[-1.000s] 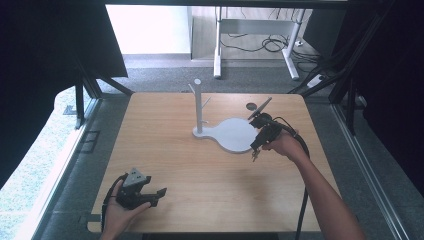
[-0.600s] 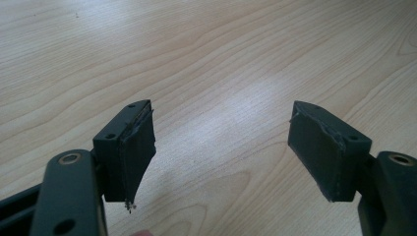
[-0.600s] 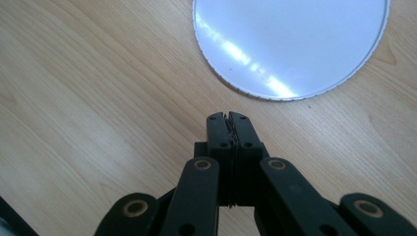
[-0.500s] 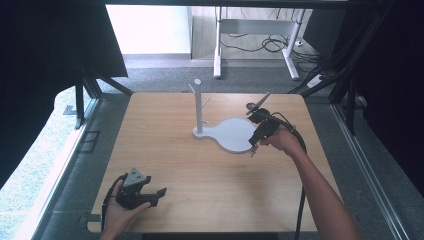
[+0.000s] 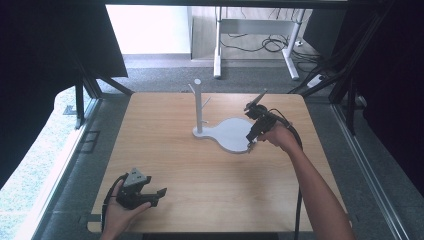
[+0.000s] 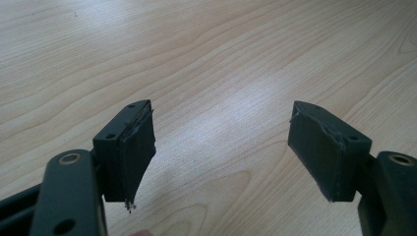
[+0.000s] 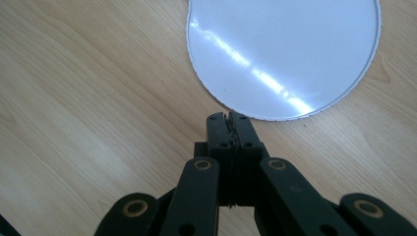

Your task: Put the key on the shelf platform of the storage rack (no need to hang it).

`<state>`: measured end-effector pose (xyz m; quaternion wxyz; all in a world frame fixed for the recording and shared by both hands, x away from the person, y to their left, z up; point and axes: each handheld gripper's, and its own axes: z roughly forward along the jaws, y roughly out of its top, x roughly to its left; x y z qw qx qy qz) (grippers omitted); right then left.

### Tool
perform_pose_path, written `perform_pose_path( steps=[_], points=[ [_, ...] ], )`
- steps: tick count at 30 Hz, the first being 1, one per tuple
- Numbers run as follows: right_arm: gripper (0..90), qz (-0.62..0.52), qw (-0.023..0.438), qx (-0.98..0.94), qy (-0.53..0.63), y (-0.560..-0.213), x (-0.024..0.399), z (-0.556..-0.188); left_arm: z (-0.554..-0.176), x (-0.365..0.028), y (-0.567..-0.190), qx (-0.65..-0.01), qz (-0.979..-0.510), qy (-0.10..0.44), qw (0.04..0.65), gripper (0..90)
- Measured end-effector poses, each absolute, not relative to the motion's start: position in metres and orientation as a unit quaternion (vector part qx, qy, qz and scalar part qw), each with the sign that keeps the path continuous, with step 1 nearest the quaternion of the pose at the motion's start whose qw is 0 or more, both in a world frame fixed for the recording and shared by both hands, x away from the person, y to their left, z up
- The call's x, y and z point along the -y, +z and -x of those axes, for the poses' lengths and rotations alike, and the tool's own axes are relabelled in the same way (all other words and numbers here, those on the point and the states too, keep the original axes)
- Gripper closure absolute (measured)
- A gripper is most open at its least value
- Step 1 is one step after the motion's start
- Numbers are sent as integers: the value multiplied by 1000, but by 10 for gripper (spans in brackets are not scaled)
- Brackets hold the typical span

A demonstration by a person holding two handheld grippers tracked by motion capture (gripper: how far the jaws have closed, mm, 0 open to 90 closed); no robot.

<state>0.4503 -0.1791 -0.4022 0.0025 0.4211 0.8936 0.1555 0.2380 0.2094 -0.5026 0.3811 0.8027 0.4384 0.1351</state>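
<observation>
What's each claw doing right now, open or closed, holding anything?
Left claw: open, nothing between its jaws, over bare wooden table.
Right claw: closed, empty, tips at the edge of the white stand base.

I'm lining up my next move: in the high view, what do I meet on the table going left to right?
left gripper → white stand's post → stand's flat white base → right gripper, jaws shut at the base's right edge.
</observation>
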Motion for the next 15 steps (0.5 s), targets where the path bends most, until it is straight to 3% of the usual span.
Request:
perform_pose_path(
  steps=[15],
  points=[
    [898, -428, 5, -890, 155, -402, 167, -468, -238, -211, -502, -439, -802, 136, 383, 262]
  ],
)
